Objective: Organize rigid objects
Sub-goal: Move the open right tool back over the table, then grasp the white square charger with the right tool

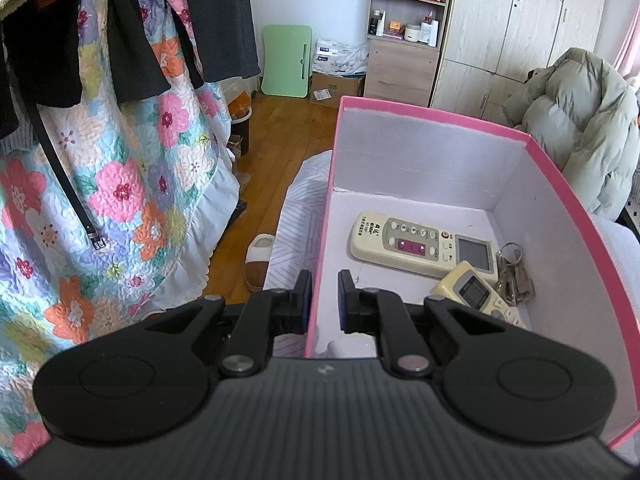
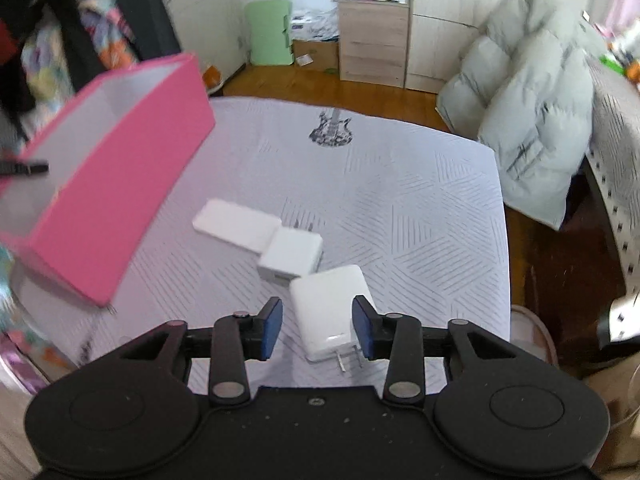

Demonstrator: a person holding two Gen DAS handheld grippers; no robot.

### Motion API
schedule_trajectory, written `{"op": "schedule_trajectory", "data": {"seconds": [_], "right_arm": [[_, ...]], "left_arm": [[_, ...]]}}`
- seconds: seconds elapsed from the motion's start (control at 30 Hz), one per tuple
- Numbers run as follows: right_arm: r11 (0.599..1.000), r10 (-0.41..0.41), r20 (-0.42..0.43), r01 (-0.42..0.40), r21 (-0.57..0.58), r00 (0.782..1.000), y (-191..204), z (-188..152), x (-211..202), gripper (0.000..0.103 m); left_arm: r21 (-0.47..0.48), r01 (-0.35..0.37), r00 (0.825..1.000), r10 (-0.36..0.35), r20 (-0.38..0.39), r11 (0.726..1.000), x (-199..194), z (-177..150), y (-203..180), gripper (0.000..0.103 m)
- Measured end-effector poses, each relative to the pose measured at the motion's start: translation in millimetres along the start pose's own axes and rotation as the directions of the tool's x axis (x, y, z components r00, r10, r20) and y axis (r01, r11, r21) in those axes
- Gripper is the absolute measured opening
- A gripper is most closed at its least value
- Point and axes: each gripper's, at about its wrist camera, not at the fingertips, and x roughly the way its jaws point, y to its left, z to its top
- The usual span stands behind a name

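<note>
The left gripper (image 1: 324,300) sits at the lower centre of its view, its two fingers straddling the near-left wall of the pink box (image 1: 320,264), one finger outside, one inside; a narrow gap shows around the wall, so whether the jaws clamp it I cannot tell. In the right wrist view the box appears at the left of the frame, tilted and blurred. The right gripper (image 2: 316,330) sits at the lower centre of its view with jaws spread wide, the large white charger (image 2: 330,308) lying between the blue pads (image 2: 272,328), prongs pointing toward the camera, apparently untouched by either pad.

The surface is a pale bed cover (image 2: 400,200) with line patterns and a guitar print (image 2: 331,130) toward the upper centre. Beyond lie a wooden floor (image 1: 276,128), a shelf unit (image 1: 408,20) and wardrobe (image 1: 520,32) at upper right.

Inside the box, at centre right, lie a cream remote (image 1: 416,242), a smaller remote (image 1: 476,292) overlapping its end, and a bunch of keys (image 1: 516,276) by the right wall. On the cover, mid-frame, a small white adapter (image 2: 292,256) touches a flat white block (image 2: 236,222). A puffy grey-green jacket (image 2: 528,120) rests at right; a floral quilt (image 1: 120,184) hangs at left
</note>
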Motion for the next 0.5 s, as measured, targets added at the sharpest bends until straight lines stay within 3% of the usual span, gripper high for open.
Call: {"op": "schedule_trajectory", "data": {"seconds": [0.1, 0.23, 0.3, 0.5], "right_arm": [[0.996, -0.029, -0.035, 0.026, -0.083, 0.999, 5, 1, 13, 0.050], [0.984, -0.065, -0.061, 0.054, -0.170, 0.996, 3, 4, 26, 0.065], [0.979, -0.055, -0.069, 0.040, -0.198, 0.996, 2, 5, 36, 0.065], [0.990, -0.014, -0.078, 0.002, -0.141, 0.997, -4, 6, 46, 0.060]], "left_arm": [[-0.005, 0.002, 1.000, -0.002, 0.001, 1.000, 0, 0, -1, 0.011], [0.003, 0.003, 1.000, -0.003, 0.001, 1.000, 0, 0, -2, 0.011], [0.003, 0.007, 1.000, -0.007, 0.000, 1.000, 0, 0, -2, 0.011], [0.000, 0.007, 1.000, -0.007, 0.005, 1.000, 0, 0, -2, 0.012]]}}
